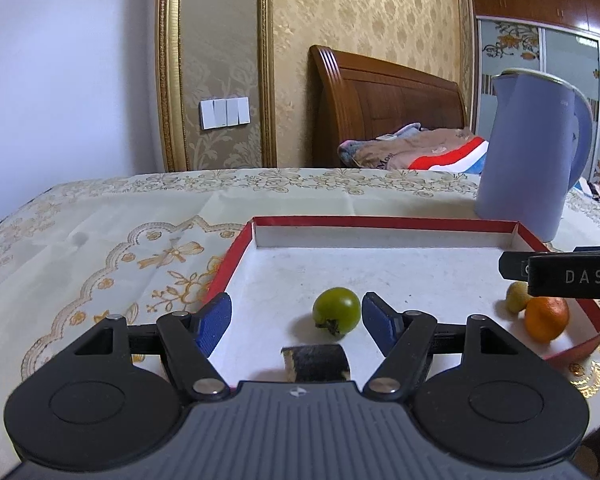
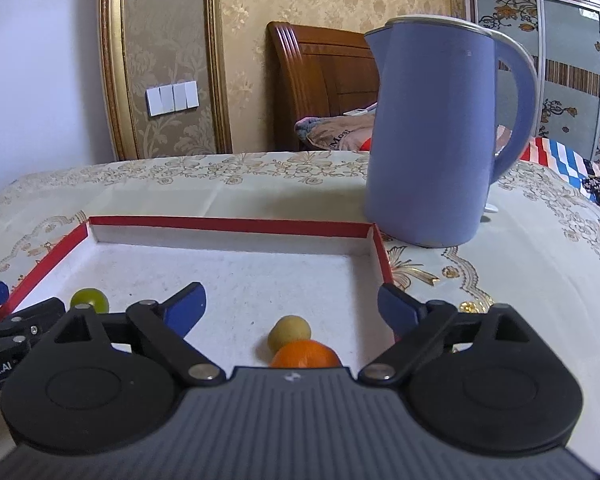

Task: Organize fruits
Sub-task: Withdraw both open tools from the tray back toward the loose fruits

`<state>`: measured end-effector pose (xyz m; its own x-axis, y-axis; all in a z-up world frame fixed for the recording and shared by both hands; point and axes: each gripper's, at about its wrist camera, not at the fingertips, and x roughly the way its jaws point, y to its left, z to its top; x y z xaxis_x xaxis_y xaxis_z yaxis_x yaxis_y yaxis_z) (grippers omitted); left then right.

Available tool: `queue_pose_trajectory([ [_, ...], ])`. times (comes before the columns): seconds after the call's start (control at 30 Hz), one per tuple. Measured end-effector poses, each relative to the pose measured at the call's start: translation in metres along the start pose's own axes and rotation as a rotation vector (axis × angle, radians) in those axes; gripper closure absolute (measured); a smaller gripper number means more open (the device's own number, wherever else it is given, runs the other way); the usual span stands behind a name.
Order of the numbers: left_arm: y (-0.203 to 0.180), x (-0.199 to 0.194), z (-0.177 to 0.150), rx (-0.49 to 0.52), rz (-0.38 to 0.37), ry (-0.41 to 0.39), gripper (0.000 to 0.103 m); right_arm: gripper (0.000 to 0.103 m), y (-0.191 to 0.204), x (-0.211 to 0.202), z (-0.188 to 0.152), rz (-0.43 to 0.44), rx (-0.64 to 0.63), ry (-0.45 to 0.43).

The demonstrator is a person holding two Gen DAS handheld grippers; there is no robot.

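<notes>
Left tongs (image 1: 296, 316) wide around green fruit (image 1: 336, 310), right tongs (image 2: 291, 307) wide, orange (image 2: 305, 354) perhaps touching red tray rim (image 2: 228, 224)

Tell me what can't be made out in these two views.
- Orange fruit: lower half hidden by the gripper body, right wrist view.
- Dark cut piece: bottom hidden by the gripper body, left wrist view; identity unclear.
- Yellow fruit: partly covered by the right gripper's finger, left wrist view.

A shallow box lid (image 1: 384, 222) lies on the tablecloth-covered table (image 1: 100, 232), an electric kettle (image 2: 432, 136) just behind its far right corner. Inside, a tomato (image 1: 336, 309) sits toward the left with a cut stub (image 1: 316, 362) before it; a tangerine (image 2: 304, 354) and a small round fruit (image 2: 289, 332) touch at the near right
</notes>
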<state>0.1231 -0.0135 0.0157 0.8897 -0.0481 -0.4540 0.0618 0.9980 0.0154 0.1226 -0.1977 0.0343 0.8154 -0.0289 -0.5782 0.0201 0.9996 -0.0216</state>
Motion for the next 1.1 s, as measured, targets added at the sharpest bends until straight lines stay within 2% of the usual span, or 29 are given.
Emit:
queue_pose_trajectory([
  [0.37, 0.014, -0.028, -0.019, -0.018, -0.032, 0.022, 0.031, 0.007, -0.019, -0.028, -0.022, 0.021, 0.087, -0.017],
  [0.6, 0.030, -0.055, -0.032, -0.037, -0.060, -0.001, 0.030, 0.006, -0.031, -0.057, -0.045, 0.031, 0.123, -0.050],
  [0.7, 0.036, -0.055, -0.034, -0.065, -0.065, 0.026, 0.030, 0.006, -0.035, -0.066, -0.053, 0.032, 0.130, -0.055],
  [0.83, 0.037, -0.043, -0.033, -0.085, -0.035, 0.066, 0.030, 0.004, -0.035, -0.072, -0.056, 0.025, 0.141, -0.067],
  [0.93, 0.036, -0.037, -0.034, -0.101, -0.098, 0.117, 0.030, 0.004, -0.036, -0.069, -0.056, 0.017, 0.145, -0.060],
  [1.1, 0.033, -0.032, -0.035, -0.094, -0.100, 0.127, 0.026, 0.005, -0.035, -0.069, -0.056, 0.027, 0.146, -0.053],
])
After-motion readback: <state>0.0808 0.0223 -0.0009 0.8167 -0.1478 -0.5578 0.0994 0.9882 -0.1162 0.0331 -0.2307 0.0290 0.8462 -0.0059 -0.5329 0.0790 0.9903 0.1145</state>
